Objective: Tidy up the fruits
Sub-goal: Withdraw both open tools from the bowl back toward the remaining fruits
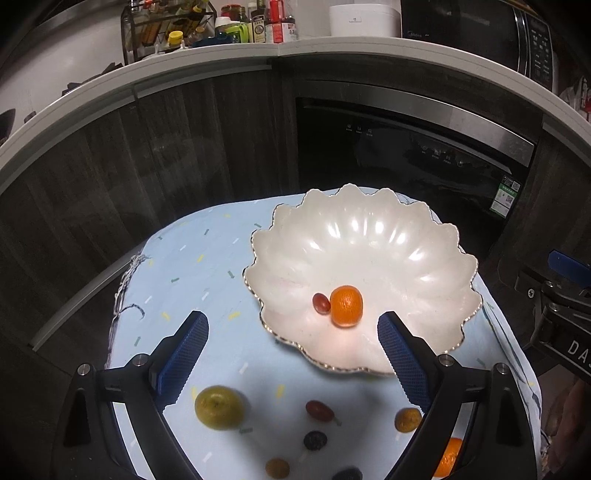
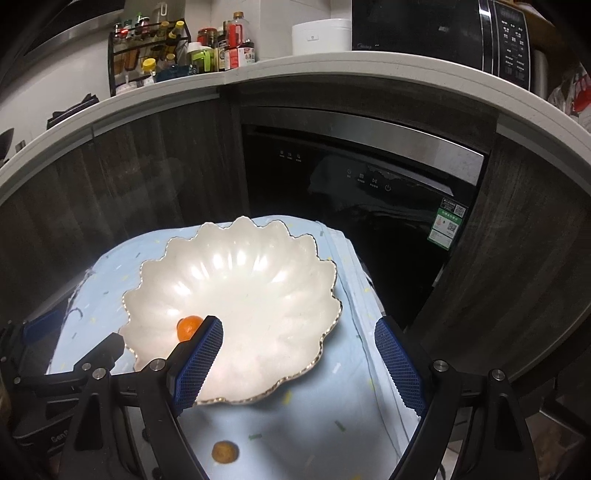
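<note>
Bowl on the cloth toward the worktop's far right; in it, mandarin with a grape touching its left. Nearer, before the bowl: apple leftmost, second grape and kumquat rightward.

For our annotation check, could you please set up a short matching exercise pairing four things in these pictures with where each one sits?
Things:
1. small orange
2. green apple
3. scalloped white bowl
4. microwave

Places:
A. on the white counter
B. on the blue cloth, outside the bowl
C. inside the bowl, beside a red grape
D. standing on the blue cloth

Pairs: 1-C, 2-B, 3-D, 4-A
</note>
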Demonstrator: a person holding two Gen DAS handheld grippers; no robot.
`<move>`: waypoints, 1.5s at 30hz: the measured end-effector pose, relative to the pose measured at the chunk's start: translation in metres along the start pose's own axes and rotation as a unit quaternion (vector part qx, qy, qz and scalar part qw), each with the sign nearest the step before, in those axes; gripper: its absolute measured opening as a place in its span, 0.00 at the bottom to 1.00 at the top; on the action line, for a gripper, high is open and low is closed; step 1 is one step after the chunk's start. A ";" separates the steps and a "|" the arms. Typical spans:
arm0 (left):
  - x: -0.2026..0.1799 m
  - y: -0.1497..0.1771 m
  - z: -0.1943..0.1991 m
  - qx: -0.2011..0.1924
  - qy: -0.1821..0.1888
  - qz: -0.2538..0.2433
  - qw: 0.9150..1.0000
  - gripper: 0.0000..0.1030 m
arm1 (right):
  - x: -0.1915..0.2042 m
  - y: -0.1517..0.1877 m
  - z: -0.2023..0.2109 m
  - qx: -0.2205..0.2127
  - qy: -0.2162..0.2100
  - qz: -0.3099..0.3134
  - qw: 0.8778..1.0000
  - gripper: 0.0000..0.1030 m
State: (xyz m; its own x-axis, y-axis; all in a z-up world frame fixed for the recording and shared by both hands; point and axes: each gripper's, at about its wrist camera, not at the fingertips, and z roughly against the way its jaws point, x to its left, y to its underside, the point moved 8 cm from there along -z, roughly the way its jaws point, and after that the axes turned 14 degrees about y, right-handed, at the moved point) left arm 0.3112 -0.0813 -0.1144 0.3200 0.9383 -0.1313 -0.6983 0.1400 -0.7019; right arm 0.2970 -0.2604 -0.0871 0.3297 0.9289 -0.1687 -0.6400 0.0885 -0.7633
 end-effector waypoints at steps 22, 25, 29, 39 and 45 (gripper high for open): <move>-0.005 0.039 0.046 -0.010 -0.005 0.021 1.000 0.91 | -0.003 0.032 0.046 -0.022 -0.017 0.016 0.999 0.83; -0.008 0.048 0.052 -0.011 -0.008 0.020 1.000 0.91 | -0.003 0.039 0.050 -0.025 -0.025 0.019 0.999 0.83; -0.011 0.061 0.056 -0.010 -0.011 0.024 1.000 0.91 | -0.004 0.047 0.056 -0.032 -0.033 0.026 0.999 0.83; -0.018 0.091 0.066 -0.015 -0.015 0.026 0.999 0.91 | -0.002 0.075 0.063 -0.041 -0.059 0.045 0.996 0.83; -0.023 0.110 0.071 -0.018 -0.017 0.023 0.999 0.91 | 0.004 0.094 0.066 -0.044 -0.073 0.065 0.994 0.83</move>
State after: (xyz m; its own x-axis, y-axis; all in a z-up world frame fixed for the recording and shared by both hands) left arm 0.1817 -0.0654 -0.1385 0.2650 0.9540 -0.1404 -0.6876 0.0849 -0.7211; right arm 0.1926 -0.2251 -0.1184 0.1395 0.9735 -0.1810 -0.6052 -0.0609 -0.7938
